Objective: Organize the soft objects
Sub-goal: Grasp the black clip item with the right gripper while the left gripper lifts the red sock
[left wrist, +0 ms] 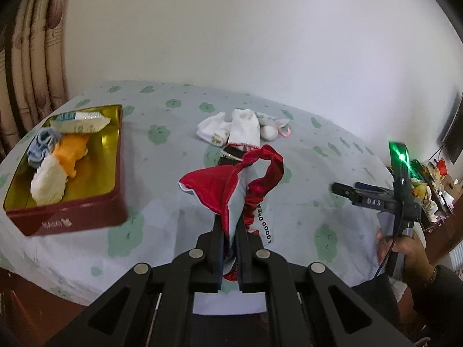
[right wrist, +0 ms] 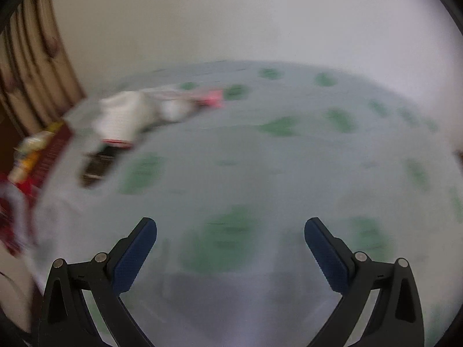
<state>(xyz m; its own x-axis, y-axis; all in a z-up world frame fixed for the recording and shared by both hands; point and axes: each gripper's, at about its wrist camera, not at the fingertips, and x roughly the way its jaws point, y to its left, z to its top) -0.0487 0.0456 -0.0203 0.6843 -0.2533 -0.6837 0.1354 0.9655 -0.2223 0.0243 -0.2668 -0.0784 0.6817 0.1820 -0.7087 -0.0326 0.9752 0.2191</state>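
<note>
Your left gripper [left wrist: 230, 231] has its jaws clamped on a red and grey cloth [left wrist: 231, 185], which hangs lifted above the bed [left wrist: 303, 156]; a red elastic band [left wrist: 273, 163] loops up from the cloth, and printed words show on the side of it nearest you. Your right gripper [right wrist: 230, 257] has its jaws spread wide with nothing between them, only the bed's green-patterned sheet below; that view is heavily blurred.

Take the held cloth as your marker. Just behind it, lying on the bed, is a small dark item [left wrist: 230, 156] too hidden to identify. Behind that sits a pile of white socks [left wrist: 231, 128], with a small white ball [left wrist: 269, 132] and something pink [left wrist: 285, 132] touching the pile's right side. Well to the left of the cloth stands an open red tin [left wrist: 72, 214] with a gold inside. In it lie an orange and white plush toy [left wrist: 62, 167], a blue cloth [left wrist: 43, 146] and a white packet [left wrist: 82, 124]. To the right of the cloth, your right hand [left wrist: 405, 248] holds the other gripper out over the sheet.
</note>
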